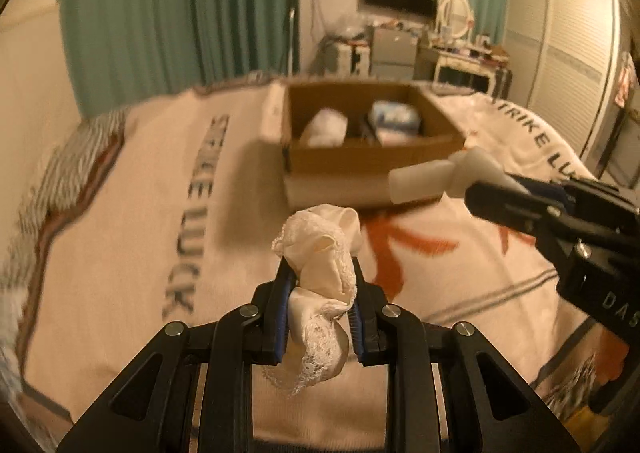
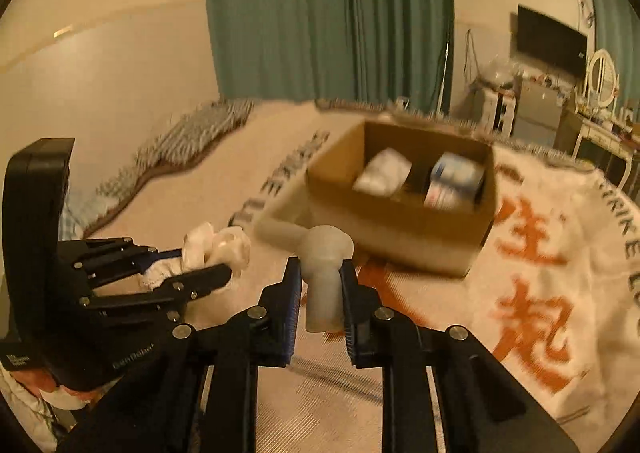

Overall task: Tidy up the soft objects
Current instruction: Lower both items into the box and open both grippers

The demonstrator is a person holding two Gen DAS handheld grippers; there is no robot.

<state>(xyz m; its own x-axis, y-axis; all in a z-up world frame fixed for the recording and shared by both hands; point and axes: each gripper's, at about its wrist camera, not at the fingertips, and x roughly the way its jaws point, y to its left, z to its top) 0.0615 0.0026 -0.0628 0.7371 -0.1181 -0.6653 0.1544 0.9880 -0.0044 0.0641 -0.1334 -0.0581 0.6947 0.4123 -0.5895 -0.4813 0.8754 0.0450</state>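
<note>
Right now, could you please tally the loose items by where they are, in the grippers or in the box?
In the grippers: 2, lace cloth in the left gripper, white T-piece in the right gripper
In the box: 2, white bundle, blue-white pack
Total: 4

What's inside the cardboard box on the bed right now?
The cardboard box holds a white bundle on the left and a blue-and-white pack on the right. The near wall hides the box floor between them.
</note>
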